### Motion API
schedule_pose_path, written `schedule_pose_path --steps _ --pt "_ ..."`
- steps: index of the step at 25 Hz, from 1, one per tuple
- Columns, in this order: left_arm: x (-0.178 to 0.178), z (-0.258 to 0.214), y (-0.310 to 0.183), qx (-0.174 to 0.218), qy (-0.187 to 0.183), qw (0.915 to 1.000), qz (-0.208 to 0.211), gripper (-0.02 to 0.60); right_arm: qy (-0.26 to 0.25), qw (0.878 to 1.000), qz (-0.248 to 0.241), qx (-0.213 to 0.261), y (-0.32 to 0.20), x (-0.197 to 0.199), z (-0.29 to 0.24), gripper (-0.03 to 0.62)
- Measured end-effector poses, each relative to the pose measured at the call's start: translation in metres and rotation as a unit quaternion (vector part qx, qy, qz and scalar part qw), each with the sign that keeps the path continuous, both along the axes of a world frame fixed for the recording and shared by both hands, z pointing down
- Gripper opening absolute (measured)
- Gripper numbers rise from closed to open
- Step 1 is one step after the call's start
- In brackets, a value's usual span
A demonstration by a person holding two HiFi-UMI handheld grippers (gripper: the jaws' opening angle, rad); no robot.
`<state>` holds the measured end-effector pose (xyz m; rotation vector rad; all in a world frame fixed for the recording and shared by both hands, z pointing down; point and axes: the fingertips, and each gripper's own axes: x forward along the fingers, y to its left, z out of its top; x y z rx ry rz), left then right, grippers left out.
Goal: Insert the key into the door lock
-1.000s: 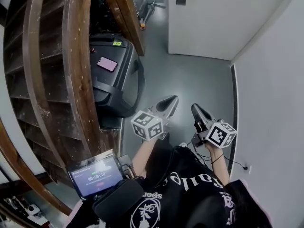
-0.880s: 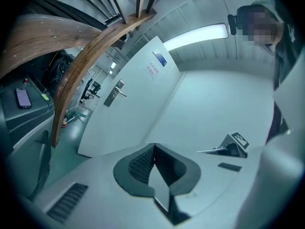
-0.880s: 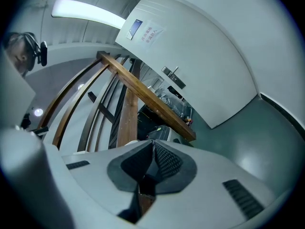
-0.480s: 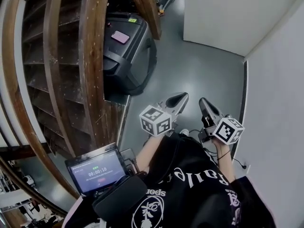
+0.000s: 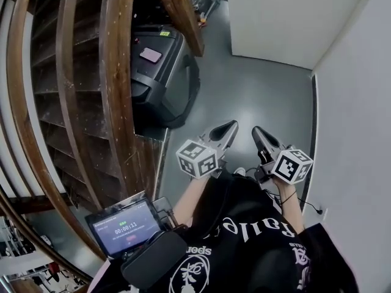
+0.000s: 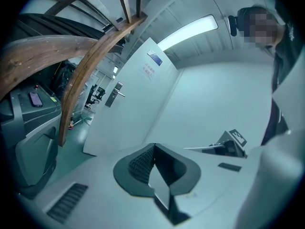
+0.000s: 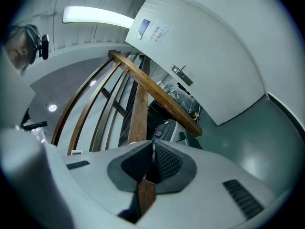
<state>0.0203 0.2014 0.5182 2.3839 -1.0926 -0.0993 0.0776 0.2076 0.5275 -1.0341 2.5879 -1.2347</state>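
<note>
The person stands well apart from the white door, with both tools held close to the body and pointed toward it; the left gripper has its jaws pressed together, with nothing between them that I can see; the right gripper is the same. No key shows in any view; the handle plate on the door is too small to tell whether a key sits in the lock. So the scene fits two stages: the key lies somewhere out of sight and is not in hand; or it sits in the lock, and the person stands away from the door.
</note>
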Motion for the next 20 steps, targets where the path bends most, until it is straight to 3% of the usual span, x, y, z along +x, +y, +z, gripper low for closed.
schedule_pose_path --steps 6,11,20 --pt "0.012 -0.005 0.001 0.019 -0.021 0.9993 0.023 0.005 -0.003 1.0 0.016 0.005 0.0 0.016 -0.002 0.031" --pt "0.02 -0.009 0.002 0.02 0.01 0.9992 0.032 0.005 0.0 1.0 0.024 0.003 -0.001 0.025 0.0 0.031" --pt "0.014 -0.001 -0.011 0.01 -0.018 0.9993 0.033 0.005 0.001 0.999 0.032 -0.001 -0.011 0.028 0.002 0.032"
